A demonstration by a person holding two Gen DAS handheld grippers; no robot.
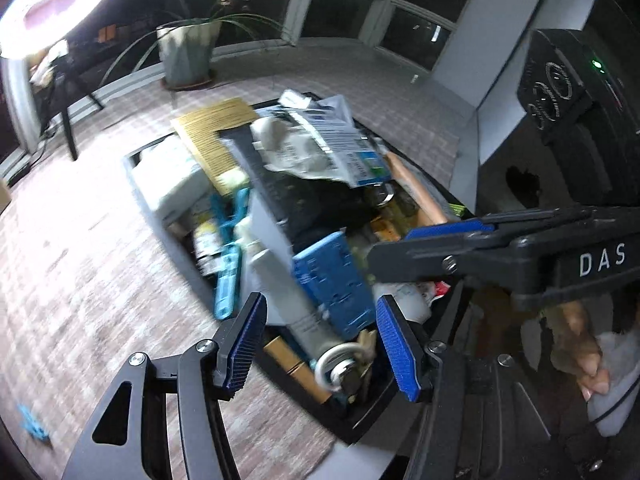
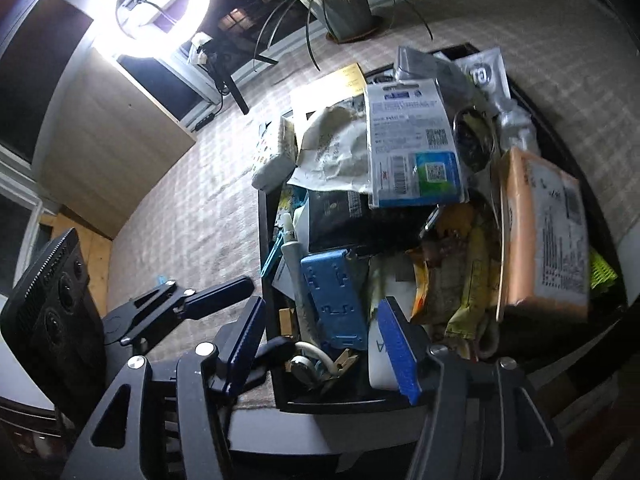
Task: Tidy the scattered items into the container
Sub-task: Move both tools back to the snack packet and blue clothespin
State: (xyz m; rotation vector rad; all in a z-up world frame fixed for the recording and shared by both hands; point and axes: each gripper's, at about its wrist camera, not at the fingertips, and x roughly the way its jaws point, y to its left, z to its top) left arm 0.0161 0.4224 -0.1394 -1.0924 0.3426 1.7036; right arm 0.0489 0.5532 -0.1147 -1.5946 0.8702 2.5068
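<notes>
1. The left wrist view looks steeply down along the left gripper (image 1: 320,344) from close above the container's (image 1: 360,428) near corner.
2. The right wrist view looks down likewise along the right gripper (image 2: 320,344), close over the container's (image 2: 340,404) near edge.
3. Both views share the container, the blue block (image 1: 332,280) (image 2: 332,300) and the plant pot (image 1: 188,52) (image 2: 344,4), and each shows the other gripper.

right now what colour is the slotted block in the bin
Blue. The block shows best in the right wrist view, lying in the black bin.
</notes>
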